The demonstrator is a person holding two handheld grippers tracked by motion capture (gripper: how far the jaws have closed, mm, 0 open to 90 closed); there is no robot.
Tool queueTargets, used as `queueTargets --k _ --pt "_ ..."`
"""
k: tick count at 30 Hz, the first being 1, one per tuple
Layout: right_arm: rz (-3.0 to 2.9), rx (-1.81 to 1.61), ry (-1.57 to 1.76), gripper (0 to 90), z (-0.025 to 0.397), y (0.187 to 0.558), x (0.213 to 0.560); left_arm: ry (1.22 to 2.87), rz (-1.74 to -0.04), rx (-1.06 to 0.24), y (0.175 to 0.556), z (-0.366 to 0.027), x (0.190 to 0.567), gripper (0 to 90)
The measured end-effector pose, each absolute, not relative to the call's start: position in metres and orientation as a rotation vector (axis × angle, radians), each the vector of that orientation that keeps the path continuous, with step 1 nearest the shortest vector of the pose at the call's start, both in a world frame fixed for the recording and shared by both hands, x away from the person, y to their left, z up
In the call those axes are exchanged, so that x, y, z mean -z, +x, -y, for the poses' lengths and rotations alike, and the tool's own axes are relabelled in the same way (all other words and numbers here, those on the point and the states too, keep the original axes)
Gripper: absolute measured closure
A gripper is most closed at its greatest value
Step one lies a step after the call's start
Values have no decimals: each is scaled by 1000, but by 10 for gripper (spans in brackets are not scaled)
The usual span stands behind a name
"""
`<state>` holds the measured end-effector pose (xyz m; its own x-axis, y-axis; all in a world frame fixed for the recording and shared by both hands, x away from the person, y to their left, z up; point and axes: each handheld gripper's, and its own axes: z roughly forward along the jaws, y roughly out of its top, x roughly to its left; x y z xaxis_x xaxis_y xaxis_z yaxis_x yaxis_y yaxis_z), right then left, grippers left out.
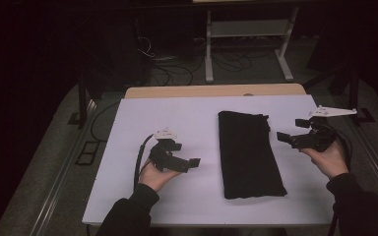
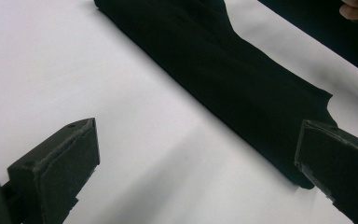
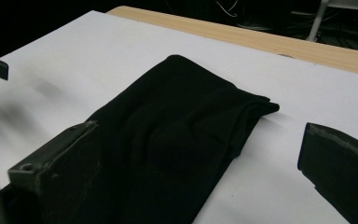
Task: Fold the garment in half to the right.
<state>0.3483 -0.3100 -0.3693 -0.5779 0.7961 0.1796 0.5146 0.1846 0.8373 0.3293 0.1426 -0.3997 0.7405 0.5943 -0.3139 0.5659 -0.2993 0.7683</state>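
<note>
You hold two tongs, left point(image 1: 189, 161) and right point(image 1: 288, 132), both with jaws apart and empty. One folded black cloth point(image 1: 248, 152) lies between them, right of centre on the white surface point(image 1: 177, 118).

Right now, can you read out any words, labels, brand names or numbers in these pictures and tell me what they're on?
None can be read: no print shows on the folded black cloth, the white table cover, the left gripper or the right gripper.
</note>
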Motion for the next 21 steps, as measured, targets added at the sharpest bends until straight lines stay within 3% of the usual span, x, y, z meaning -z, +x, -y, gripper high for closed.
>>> queueTargets --k 21 --pt "-2177 -1360 1218 0 314 320 380 1929 -931 -91 319 -185 407 0"
